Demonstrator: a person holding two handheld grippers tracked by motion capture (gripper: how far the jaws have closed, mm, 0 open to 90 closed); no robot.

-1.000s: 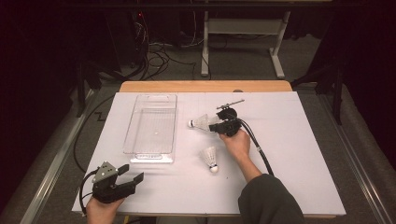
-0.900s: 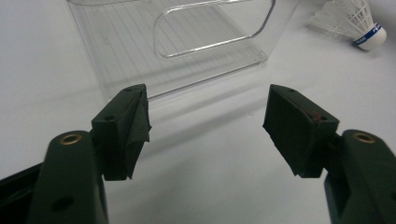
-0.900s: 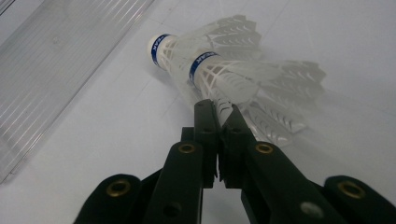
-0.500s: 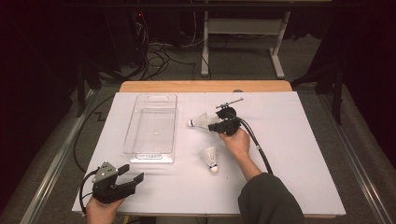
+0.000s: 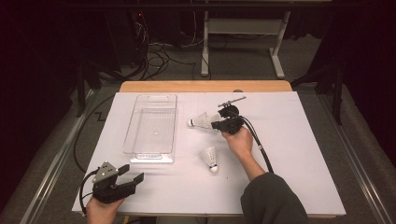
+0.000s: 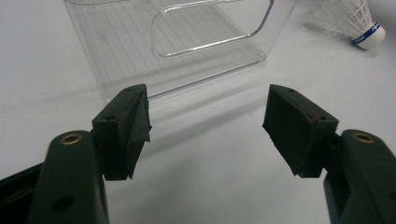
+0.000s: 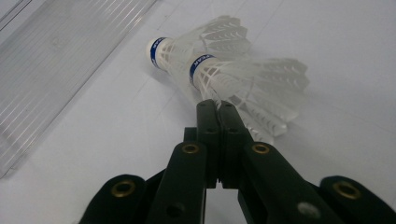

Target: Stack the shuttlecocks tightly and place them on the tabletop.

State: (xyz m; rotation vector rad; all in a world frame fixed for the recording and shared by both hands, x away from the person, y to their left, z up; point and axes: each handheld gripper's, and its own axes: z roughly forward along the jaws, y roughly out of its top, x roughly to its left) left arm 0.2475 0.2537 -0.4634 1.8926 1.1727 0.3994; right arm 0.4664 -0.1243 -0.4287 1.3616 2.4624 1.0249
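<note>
My right gripper (image 5: 215,124) (image 7: 215,105) lies low on the white table, right of the clear bin. Its jaws have just been closing and now stand together, pinching the skirt edge of a white shuttlecock (image 7: 243,84) with a blue band. A second shuttlecock (image 7: 187,46) (image 5: 201,120) lies touching it, cork toward the bin. A third shuttlecock (image 5: 209,159) (image 6: 359,23) lies alone nearer the front. Held at the front left corner, my left gripper (image 5: 133,175) (image 6: 208,126) is open with nothing between its pads.
The clear plastic bin (image 5: 152,126) (image 6: 177,56) (image 7: 51,65) sits left of centre with nothing in it. A small dark tool (image 5: 232,101) lies behind the right gripper. The right gripper's cable (image 5: 259,147) trails along the forearm. A wooden strip (image 5: 205,86) borders the far edge.
</note>
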